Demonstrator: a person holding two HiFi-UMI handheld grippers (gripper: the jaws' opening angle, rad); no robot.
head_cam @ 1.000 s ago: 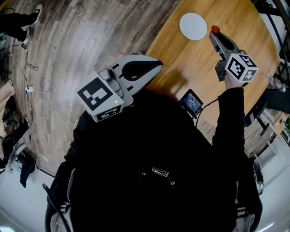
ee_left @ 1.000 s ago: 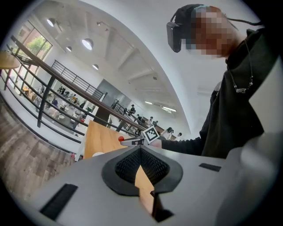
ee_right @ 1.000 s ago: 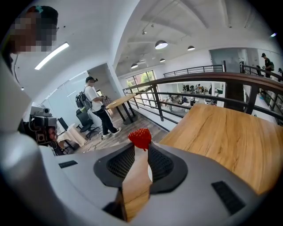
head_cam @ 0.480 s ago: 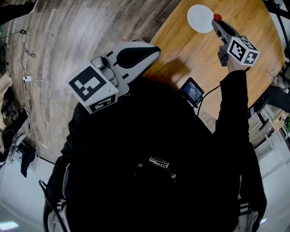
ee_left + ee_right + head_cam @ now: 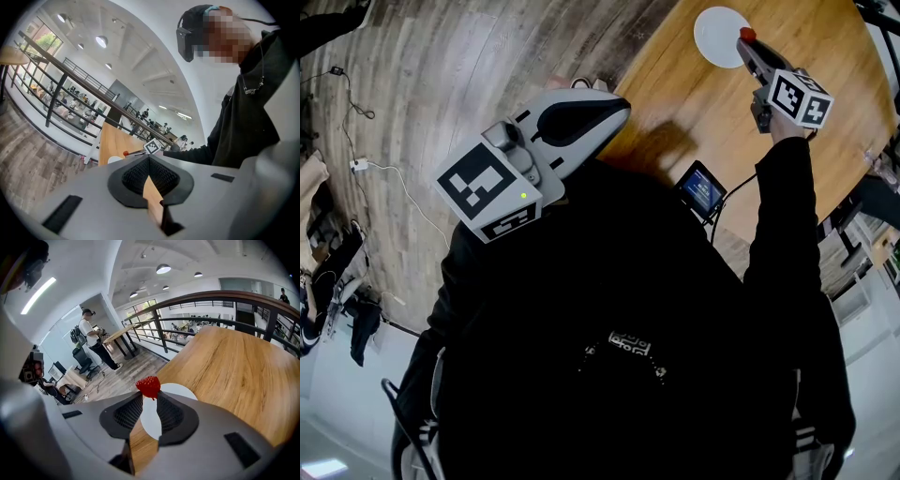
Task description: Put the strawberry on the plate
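Your left gripper [image 5: 149, 158] sits clenched on nothing near your chest. At one o'clock, your right gripper [image 5: 150, 398] pinches the strawberry [image 5: 148, 386] over the edge of the white plate [image 5: 180, 391]. Release here and it could roll off onto the wooden table [image 5: 234, 366].

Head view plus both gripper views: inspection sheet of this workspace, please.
Surface: wooden table, carrying the plate.
Job's things: strawberry pinched at the tips of the right gripper, at the rim of the white plate, not set down.
Clutter: small lit screen at the table's near edge.
Grippers: right gripper shut on the strawberry; left gripper shut, empty, near the table's edge.
Cables: white cable on the floor; dark lead from the screen.
Surroundings: plank floor, railing, a person standing at another table.
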